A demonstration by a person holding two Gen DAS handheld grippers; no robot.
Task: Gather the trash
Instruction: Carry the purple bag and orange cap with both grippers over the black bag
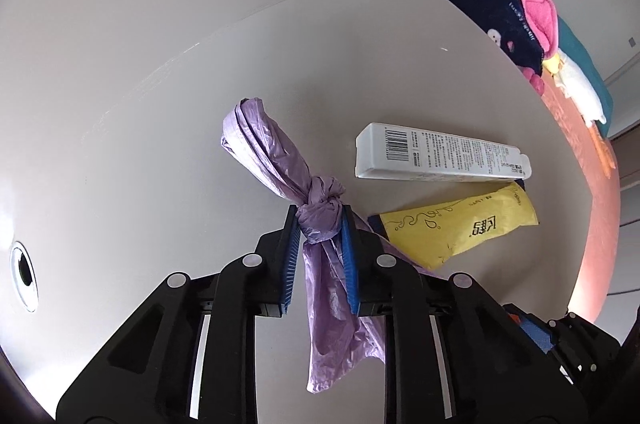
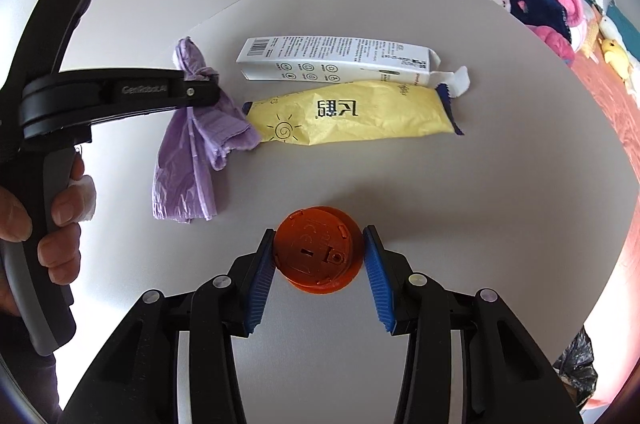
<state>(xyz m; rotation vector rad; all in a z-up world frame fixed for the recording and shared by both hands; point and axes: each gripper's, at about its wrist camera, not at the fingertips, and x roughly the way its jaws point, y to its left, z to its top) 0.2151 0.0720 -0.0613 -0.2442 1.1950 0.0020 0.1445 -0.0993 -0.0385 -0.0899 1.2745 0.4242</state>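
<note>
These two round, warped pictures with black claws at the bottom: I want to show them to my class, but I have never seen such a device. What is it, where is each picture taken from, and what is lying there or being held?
No robot here: a person holds a two-finger gripper in each hand, each carrying a wide-angle camera looking along its fingers, hence the warping. One picture is from the left gripper, shut on the knotted purple bag. The other is from the right gripper, whose blue pads flank an orange lid; whether they grip it is unclear. On the white table also lie a white carton and a yellow packet.
</note>
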